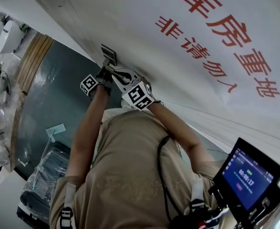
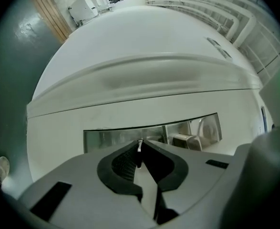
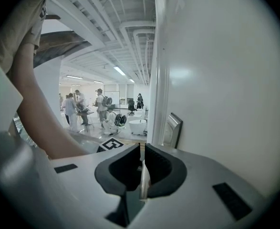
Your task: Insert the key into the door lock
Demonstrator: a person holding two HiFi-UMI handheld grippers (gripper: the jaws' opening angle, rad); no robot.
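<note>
A brushed-metal lock plate (image 1: 108,55) is set in the white door (image 1: 144,37). My left gripper (image 1: 106,69) points level at that plate and is shut on a thin silver key (image 2: 140,146). The key's tip stands just in front of the lock plate (image 2: 154,133); whether it touches the plate I cannot tell. My right gripper (image 1: 118,72) sits right beside the left one, its jaws shut (image 3: 141,149) with nothing visible between them. In the right gripper view the lock plate (image 3: 172,130) lies ahead to the right, and the left gripper's marker cube (image 3: 112,144) shows just beyond the jaws.
Red printed characters (image 1: 216,27) cover the door. The dark green floor (image 1: 54,99) has a wooden strip (image 1: 32,61) at its edge and a plastic-wrapped case (image 1: 44,175). A screen device (image 1: 247,173) hangs at lower right. Several people (image 3: 82,106) and white basins (image 3: 140,126) stand far off.
</note>
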